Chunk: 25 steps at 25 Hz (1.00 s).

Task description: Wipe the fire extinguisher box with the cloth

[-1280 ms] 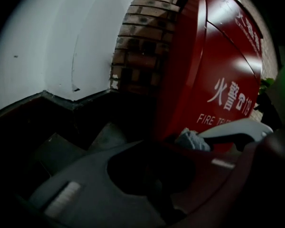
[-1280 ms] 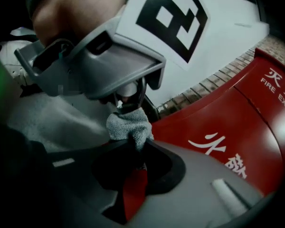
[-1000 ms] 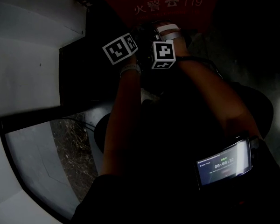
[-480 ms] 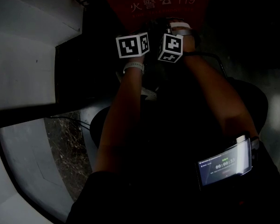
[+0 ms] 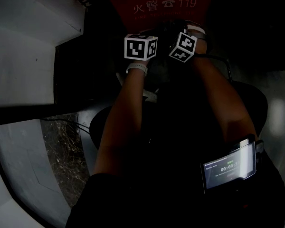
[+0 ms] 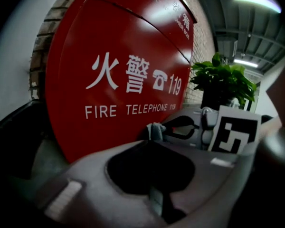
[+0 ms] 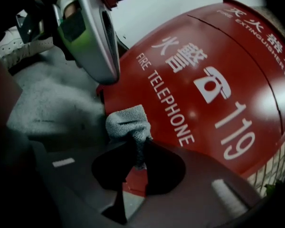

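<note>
right gripper view shows the right tongs (image 7: 135, 148) clamped on a grey cloth (image 7: 127, 122), which bunches out past their tips right at the lower front of the red fire extinguisher box (image 7: 204, 80). the left tongs (image 6: 151, 140) are closed together on nothing, just beside the right pair, facing the same red front.

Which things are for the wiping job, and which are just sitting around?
For the job:
red fire extinguisher box
grey cloth
right gripper, pinching the cloth

Just around:
green plant
timer screen on the person's arm
left gripper, shut on nothing
</note>
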Motion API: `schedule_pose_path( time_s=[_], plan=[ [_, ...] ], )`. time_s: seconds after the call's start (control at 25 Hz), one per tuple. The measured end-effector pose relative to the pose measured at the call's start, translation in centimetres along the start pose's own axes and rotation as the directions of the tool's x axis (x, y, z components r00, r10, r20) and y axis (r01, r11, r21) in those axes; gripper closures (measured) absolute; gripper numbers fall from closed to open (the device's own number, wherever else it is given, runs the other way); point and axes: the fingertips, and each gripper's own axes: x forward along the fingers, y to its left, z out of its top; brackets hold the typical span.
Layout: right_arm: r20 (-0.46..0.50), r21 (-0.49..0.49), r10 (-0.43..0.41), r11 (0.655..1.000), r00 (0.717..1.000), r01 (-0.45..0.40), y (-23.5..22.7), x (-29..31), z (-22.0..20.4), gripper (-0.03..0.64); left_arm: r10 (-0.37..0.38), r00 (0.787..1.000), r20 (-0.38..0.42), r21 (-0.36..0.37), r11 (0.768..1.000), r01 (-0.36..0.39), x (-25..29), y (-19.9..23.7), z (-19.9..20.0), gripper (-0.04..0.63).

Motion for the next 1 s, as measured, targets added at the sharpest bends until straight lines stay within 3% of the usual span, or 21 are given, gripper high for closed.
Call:
schedule_pose_path(
  time_s=[0.32, 0.64, 0.84, 1.0],
  plan=[
    [-0.130, 0.093, -0.029, 0.995, 0.991, 0.041, -1.5, -0.4, -5.1, 0.570, -0.004, 0.999, -0.038, -0.043, 0.999, 0.002, 0.1, 0.7, -1.3, 0.594],
    [-0.284, 0.197, -0.123, 0.963, 0.951, 0.183, -4.3, -1.8, -11.6, 0.569, 0.019, 0.993, -0.115, -0.140, 0.989, -0.035, -0.7, 1.8, -3.2, 0.594],
    [-0.205, 0.104, -0.154, 0.979, 0.967, 0.177, -3.2, -2.9, -8.5, 0.569, 0.064, 0.991, -0.118, -0.207, 0.974, -0.088, -1.6, 3.4, -3.4, 0.594],
    [-0.122, 0.001, -0.119, 0.993, 0.985, 0.120, -1.3, -2.9, -3.8, 0.569, 0.101, 0.988, -0.114, -0.303, 0.944, -0.131, -2.7, 5.2, -4.0, 0.594]
  ],
)
